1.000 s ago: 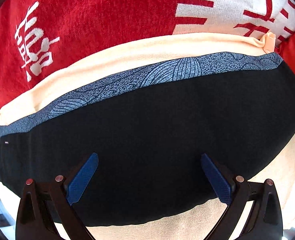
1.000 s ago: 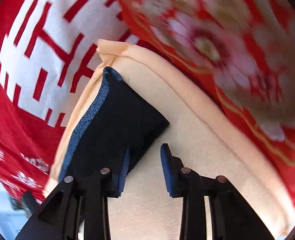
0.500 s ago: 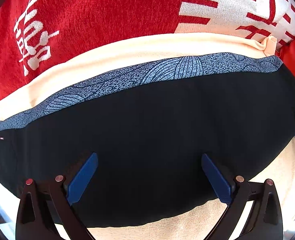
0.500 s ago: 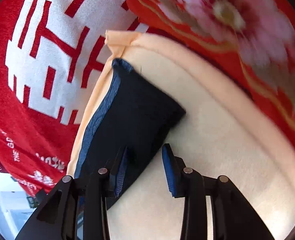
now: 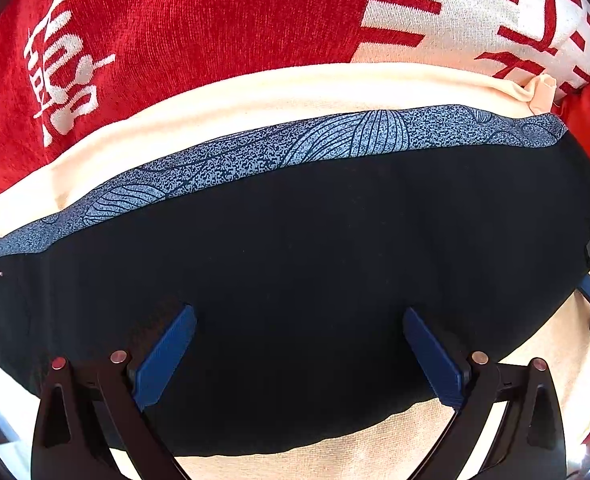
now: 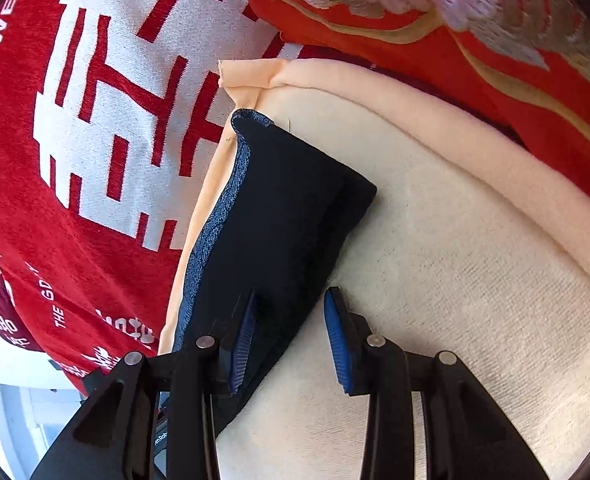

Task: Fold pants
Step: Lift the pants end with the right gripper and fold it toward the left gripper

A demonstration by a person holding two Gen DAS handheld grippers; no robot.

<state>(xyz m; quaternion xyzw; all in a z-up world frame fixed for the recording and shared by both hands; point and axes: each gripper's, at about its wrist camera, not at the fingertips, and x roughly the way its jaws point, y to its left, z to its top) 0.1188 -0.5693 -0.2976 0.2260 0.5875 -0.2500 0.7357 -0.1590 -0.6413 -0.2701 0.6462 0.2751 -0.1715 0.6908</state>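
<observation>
Tilted further since the earlier frame, your right gripper (image 6: 291, 336) stands part-open astride the folded pants (image 6: 279, 216) edge on the cream mat (image 6: 455, 280); your left gripper (image 5: 299, 356) gapes wide, empty, fingertip contact unclear.

One pair of folded black pants with a blue patterned waistband (image 5: 295, 264). One cream knitted blanket (image 6: 455, 280). One red plush blanket with white lettering (image 5: 195, 28). One red embroidered floral cloth (image 6: 435, 12). Two black grippers with blue pads: the left gripper (image 5: 299, 356) and the right gripper (image 6: 289, 340).

surface: cream towel (image 6: 475, 280) spread over red lettered blanket (image 5: 215, 20) | beyond: red flower-embroidered cloth (image 6: 415, 12) | lighting: bright daylight seen at lower left
</observation>
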